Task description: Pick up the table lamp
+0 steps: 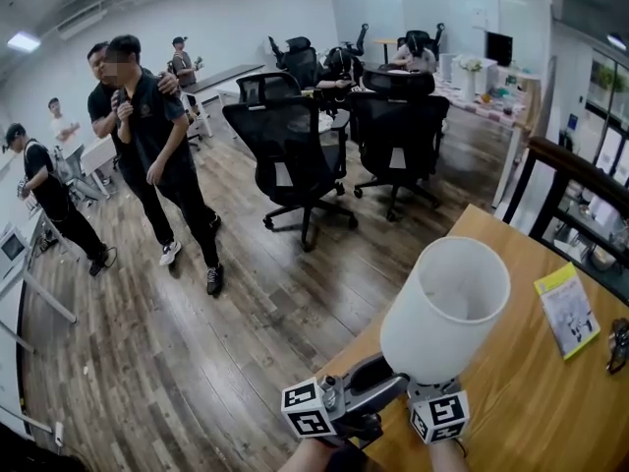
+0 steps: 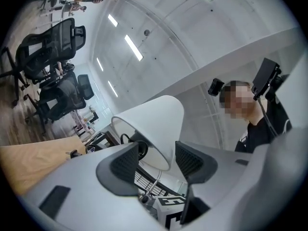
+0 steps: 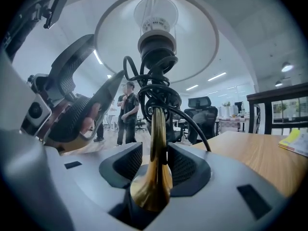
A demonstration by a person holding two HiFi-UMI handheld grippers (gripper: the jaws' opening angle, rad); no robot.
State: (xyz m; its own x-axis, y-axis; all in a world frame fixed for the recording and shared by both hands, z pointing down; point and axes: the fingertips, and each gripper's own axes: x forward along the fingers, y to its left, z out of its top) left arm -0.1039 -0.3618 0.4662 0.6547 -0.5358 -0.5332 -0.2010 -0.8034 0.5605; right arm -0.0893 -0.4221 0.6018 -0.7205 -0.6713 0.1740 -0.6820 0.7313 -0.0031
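Lifted: white-shaded brass-stemmed table lamp, stem clamped in right hand-held gripper, long axis running along jaws, shade at far end, above light wooden worktop edge. Left hand-held gripper jaws apart, empty, near lamp's left.

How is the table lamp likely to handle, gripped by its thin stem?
Probably top-heavy: the wide white shade sits far above where the right gripper clamps the stem, so it may swing. The polished brass looks smooth, so it might slip. The coiled cord looks floppy.
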